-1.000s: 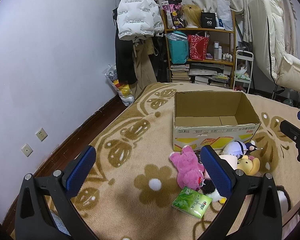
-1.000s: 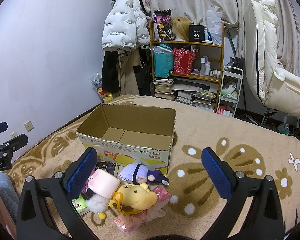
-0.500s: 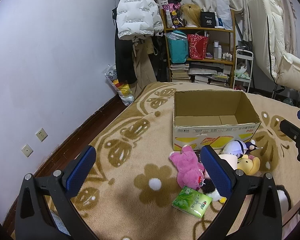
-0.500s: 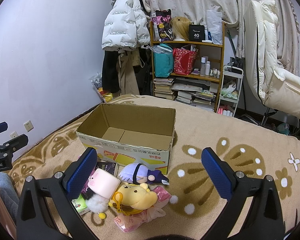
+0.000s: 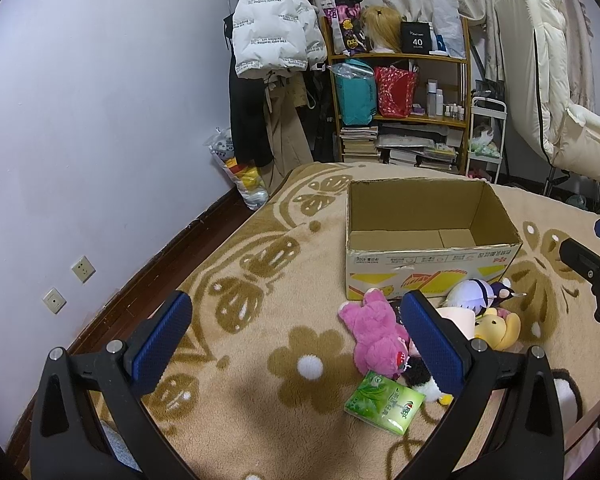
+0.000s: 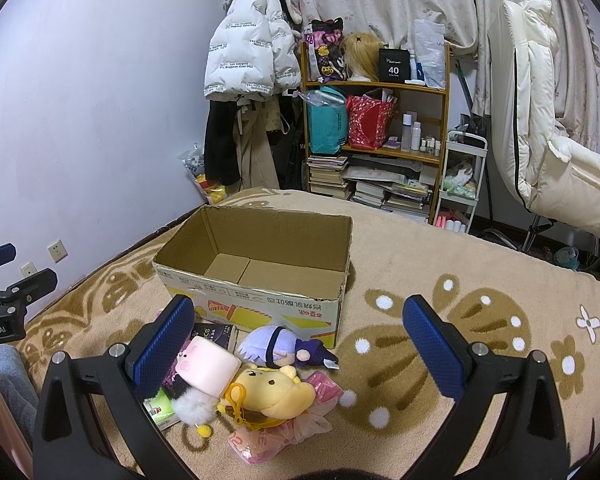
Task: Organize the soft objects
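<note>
An open, empty cardboard box (image 5: 428, 264) (image 6: 260, 300) stands on a beige flowered blanket. In front of it lies a pile of soft toys: a pink plush bear (image 5: 374, 330), a yellow bear plush (image 6: 274, 394) (image 5: 496, 326), a purple-haired doll (image 6: 278, 346) (image 5: 474, 292), a pink-white cube plush (image 6: 210, 366) and a green tissue pack (image 5: 384, 402). My left gripper (image 5: 296, 340) is open and empty, held above the blanket left of the pile. My right gripper (image 6: 300, 344) is open and empty, above the pile.
A wooden shelf (image 6: 376, 140) with books, bags and bottles stands at the back, with hanging coats (image 6: 248, 60) to its left and a white padded chair (image 6: 540, 140) to the right. The blanket's left edge drops toward the wall (image 5: 100, 120).
</note>
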